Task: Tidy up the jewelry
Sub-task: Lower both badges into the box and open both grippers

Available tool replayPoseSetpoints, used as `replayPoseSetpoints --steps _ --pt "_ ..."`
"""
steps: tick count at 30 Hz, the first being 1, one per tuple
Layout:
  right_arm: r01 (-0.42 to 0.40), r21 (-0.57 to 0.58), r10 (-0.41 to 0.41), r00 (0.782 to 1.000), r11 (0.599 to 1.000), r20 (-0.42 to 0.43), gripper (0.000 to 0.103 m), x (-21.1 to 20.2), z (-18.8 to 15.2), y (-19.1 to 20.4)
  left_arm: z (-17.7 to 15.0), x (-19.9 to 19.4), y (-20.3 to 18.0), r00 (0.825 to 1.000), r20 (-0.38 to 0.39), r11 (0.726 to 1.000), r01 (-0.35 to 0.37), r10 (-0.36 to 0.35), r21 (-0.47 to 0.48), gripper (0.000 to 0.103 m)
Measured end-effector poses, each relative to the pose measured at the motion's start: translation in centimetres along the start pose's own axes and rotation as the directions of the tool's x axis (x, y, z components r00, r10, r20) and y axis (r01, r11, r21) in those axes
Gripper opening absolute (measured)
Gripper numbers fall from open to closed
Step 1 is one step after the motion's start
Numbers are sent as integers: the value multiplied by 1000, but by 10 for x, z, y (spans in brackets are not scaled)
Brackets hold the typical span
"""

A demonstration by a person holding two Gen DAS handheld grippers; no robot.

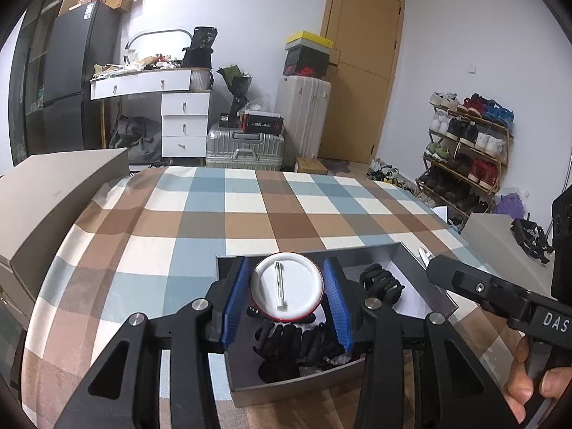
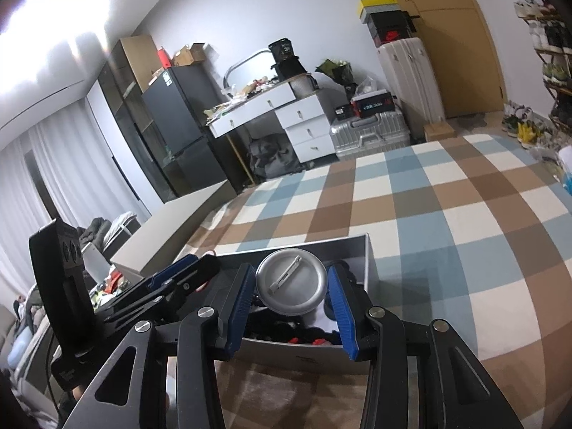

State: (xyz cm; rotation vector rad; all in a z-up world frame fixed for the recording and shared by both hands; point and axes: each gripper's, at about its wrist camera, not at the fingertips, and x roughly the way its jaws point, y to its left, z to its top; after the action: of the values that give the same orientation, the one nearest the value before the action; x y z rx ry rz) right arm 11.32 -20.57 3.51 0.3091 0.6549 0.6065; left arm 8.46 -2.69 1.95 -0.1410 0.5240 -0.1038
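Note:
A grey open box (image 1: 422, 268) sits on the checked bed cover and holds black hair ties (image 1: 380, 282) and other dark items. My left gripper (image 1: 287, 287) is shut on a round white pin badge (image 1: 286, 286) with a red rim, back side up, held over the box. My right gripper (image 2: 291, 286) is shut on a round grey pin badge (image 2: 291, 284), back side up, over the same box (image 2: 368, 261). The right gripper's body shows at the right of the left wrist view (image 1: 500, 293). The left gripper shows at the left of the right wrist view (image 2: 171, 282).
A beige headboard or ledge (image 1: 53, 196) runs along the left of the bed. Beyond the bed stand a white dresser (image 1: 184, 118), silver suitcases (image 1: 245, 144), a door (image 1: 361, 71) and a shoe rack (image 1: 468, 150). A grey side table (image 1: 500, 246) is at the right.

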Motion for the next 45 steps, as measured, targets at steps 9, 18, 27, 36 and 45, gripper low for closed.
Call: replayPoseSetpoints --steps 9,18,27,36,45 --pt "14 8 -14 1000 1000 -17 42 5 -5 -5 -3 2 -4 1000 -9 1000 2 -1 22 37" --pt "9 2 -9 999 1000 -36 42 10 -7 -6 -4 4 -5 1000 -13 1000 -9 9 30 37" --pt "10 -6 -10 999 1000 -41 42 12 -8 -5 -5 5 -3 1000 -20 1000 -7 8 27 37" --pt "6 -5 -6 999 1000 -41 43 11 -7 -3 -6 7 -4 1000 -21 1000 -3 4 28 37" --pt "30 -4 -30 999 1000 -28 47 6 -6 -4 -7 7 -10 1000 -24 999 15 -14 44 37"
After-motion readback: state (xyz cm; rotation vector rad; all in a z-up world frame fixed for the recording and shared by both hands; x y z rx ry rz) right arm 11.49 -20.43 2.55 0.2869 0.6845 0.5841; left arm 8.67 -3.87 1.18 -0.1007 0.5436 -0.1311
